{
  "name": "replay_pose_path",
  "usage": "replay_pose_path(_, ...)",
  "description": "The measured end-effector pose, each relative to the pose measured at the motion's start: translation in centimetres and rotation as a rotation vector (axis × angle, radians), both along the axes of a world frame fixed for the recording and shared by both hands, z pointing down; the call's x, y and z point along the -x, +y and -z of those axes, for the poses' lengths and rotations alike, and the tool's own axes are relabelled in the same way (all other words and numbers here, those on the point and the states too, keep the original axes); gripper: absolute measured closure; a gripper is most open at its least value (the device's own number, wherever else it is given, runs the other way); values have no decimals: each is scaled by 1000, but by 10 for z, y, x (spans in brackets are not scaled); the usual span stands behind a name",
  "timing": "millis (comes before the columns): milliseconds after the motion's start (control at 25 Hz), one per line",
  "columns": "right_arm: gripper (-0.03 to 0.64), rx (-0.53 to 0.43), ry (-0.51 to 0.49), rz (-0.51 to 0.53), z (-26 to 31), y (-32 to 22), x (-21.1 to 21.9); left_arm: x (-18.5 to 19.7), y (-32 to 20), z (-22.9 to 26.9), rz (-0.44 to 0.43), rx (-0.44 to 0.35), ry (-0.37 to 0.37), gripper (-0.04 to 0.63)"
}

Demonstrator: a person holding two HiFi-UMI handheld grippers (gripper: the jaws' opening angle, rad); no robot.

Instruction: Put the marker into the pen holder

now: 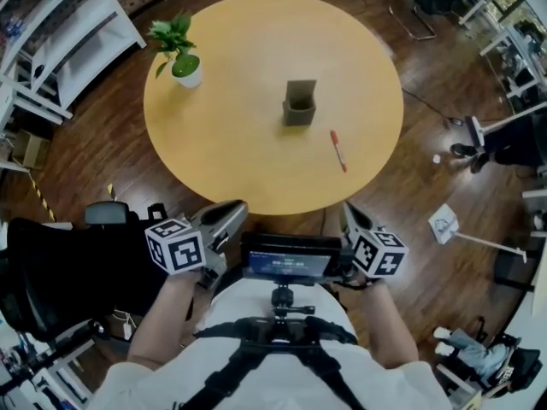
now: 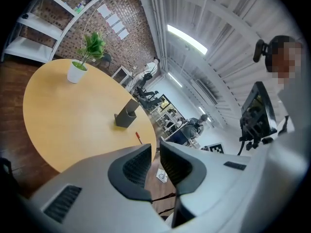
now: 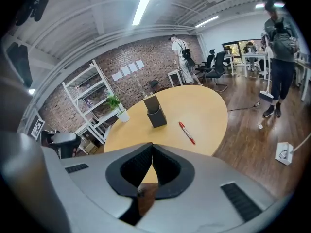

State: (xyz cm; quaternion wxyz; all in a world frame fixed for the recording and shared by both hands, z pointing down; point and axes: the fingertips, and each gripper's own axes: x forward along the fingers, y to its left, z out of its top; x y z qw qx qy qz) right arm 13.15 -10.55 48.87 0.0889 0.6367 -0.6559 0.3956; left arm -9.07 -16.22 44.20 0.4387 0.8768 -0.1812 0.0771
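- The slim red marker lies flat on the round wooden worktop, just right of the square grey pen holder and well ahead of both tools.
- Left tool: ribbed pads a slit apart, empty.
- Right tool: jaws together, empty.
- Only the head view shows both tools.

Clear run across my table
Bare round pale-wood table lies open up to the dark grey square pen holder; a white-potted green plant stands well apart, far left.
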Motion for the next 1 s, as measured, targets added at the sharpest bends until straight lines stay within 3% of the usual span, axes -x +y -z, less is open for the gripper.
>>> replay_pose_path(400,606,0,21,-25,9,-19,12,11,-23,3,-21,8,21,557)
replay_pose_path(760,606,8,49,-57,10,-15,-10,-7,-16,-4,-46,25,22,557)
replay_pose_path(1000,604,33,91,10,-9,-37,-28,-21,-15,-3,-37,22,10,557)
